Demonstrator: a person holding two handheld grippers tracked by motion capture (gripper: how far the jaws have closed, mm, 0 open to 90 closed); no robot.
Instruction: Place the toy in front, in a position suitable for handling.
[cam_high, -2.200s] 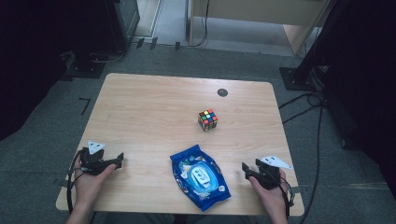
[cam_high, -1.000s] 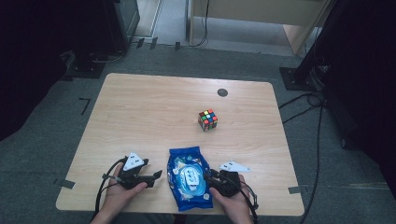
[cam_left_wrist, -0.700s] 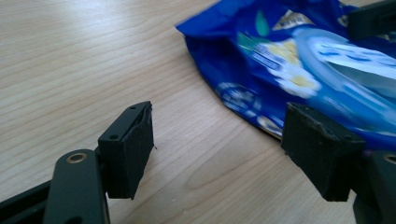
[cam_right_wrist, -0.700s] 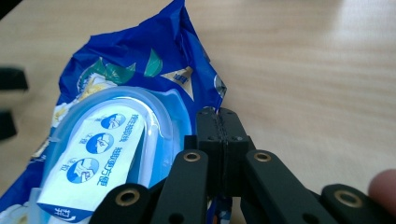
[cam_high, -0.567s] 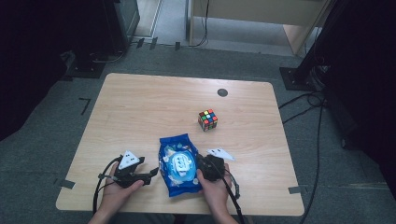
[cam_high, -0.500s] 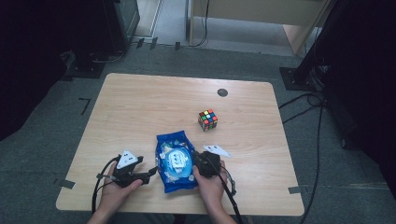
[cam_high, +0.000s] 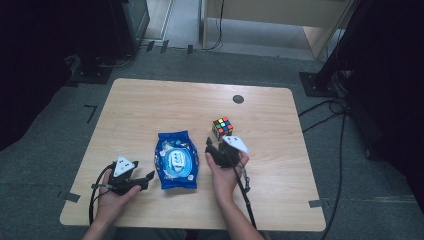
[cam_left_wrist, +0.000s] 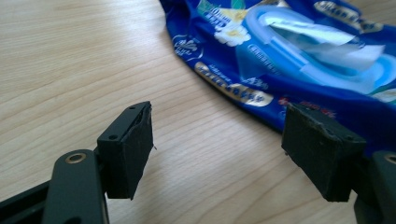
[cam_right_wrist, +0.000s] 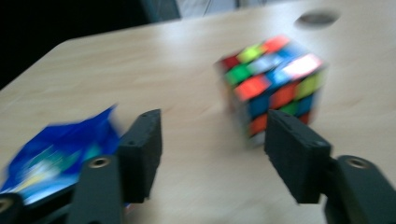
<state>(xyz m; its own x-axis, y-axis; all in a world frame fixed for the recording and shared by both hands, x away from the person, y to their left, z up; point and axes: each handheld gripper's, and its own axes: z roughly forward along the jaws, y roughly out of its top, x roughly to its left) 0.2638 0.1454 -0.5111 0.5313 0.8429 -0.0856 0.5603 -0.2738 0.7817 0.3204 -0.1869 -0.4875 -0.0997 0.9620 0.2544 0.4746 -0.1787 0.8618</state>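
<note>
Item: wooden counter (cam_high: 150, 110), viewed from above, with two hand-held tools and two loose objects.

Object 1: colour-tiled puzzle cube (cam_high: 222, 127), standing flat on the counter right of centre, just beyond the right tool (cam_high: 214, 151). In the right gripper view the cube (cam_right_wrist: 273, 86) sat ahead of and slightly to the right-hand side of the jaw gap, apart from both jaws; that view was motion-blurred.

Object 2: blue wipes pack (cam_high: 175, 160), lying flat near the front of the counter between the two hands, its pale lid patch facing up.

Right tool: jaws spread wide, holding nothing, pointed toward the cube.

Left tool (cam_high: 146, 179): jaws likewise wide apart and empty, resting low beside the pack's near left corner. In the left gripper view one pad (cam_left_wrist: 322, 156) stood in front of the pack's edge (cam_left_wrist: 299, 56); contact could not be told.

Step judged in hand: reaching for the cube with the right tool.

Handling note: the cube would be best taken squarely, pads on two opposite flat faces, not across corners. The gap needed centring on the cube before closing. Its smooth faces could slip or twist under an off-centre pinch.
</note>
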